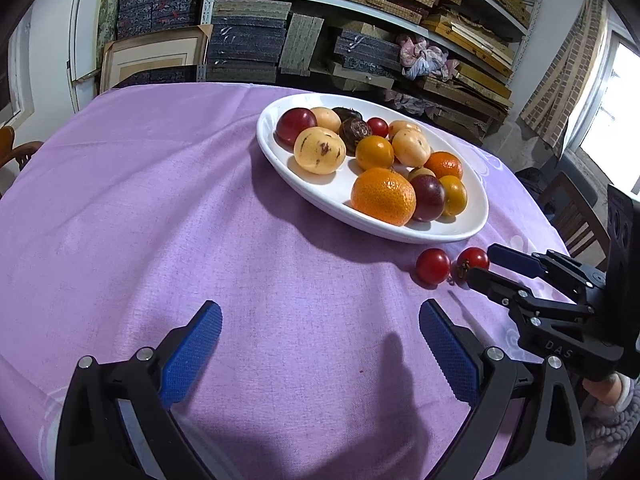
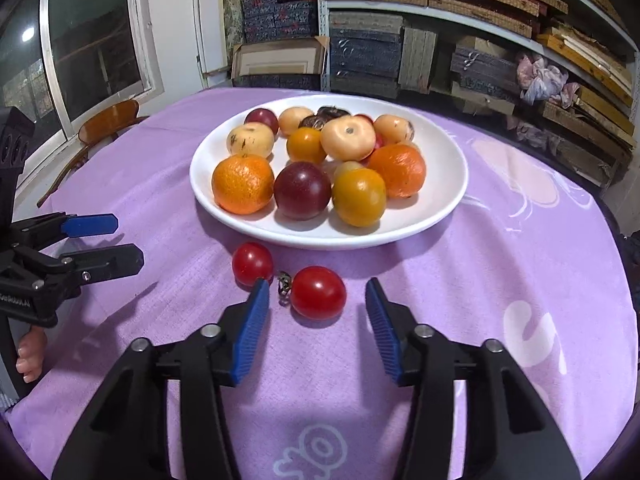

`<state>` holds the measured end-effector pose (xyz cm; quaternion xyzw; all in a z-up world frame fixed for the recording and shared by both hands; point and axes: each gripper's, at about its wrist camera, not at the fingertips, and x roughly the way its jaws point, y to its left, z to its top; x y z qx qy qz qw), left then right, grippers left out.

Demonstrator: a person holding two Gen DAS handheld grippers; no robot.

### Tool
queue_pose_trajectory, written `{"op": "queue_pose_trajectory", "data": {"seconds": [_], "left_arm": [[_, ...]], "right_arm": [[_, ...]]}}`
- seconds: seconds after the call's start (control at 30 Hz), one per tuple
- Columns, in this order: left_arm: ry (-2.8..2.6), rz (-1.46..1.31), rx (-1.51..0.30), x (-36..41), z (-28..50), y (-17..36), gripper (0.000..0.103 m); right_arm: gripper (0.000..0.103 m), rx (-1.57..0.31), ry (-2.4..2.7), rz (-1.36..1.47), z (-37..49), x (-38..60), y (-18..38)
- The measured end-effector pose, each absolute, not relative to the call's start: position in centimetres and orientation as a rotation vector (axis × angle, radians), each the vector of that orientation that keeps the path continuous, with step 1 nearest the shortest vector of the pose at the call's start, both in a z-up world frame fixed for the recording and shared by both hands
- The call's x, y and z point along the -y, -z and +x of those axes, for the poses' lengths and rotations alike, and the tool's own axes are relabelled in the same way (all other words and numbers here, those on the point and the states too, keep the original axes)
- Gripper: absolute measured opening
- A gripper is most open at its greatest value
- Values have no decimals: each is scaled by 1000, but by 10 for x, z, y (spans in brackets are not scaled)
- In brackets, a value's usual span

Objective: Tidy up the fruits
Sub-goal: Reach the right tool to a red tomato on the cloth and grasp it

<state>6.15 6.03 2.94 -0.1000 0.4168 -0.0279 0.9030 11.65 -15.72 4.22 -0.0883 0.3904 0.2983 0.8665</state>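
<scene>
Two tomatoes (image 2: 318, 292) lie on the cloth (image 2: 500, 280) just before the plate (image 2: 444, 200) (fruit heaped, rear pieces partly hidden). Right gripper (image 2: 316, 298) straddles one, pads apart. Left gripper (image 1: 320, 320) spread, empty.

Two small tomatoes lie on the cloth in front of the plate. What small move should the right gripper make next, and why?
Probably ease the right gripper a little forward and close on the nearer tomato. That tomato lies between the open blue pads, apart from both, while the other tomato sits just beyond the left fingertip, outside the plate.
</scene>
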Motion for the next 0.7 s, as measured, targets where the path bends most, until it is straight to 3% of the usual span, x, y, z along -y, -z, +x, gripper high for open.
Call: {"op": "queue_pose_trajectory", "data": {"seconds": [0.37,0.7], "left_arm": [[51,-170,-877,-54,64,-26,100],[44,-107,-873,-44,64,-24,100]], "right_arm": [[43,-854,-634,-152,127,154,-39],[32,-877,-650,-112,131,161,-37]]}}
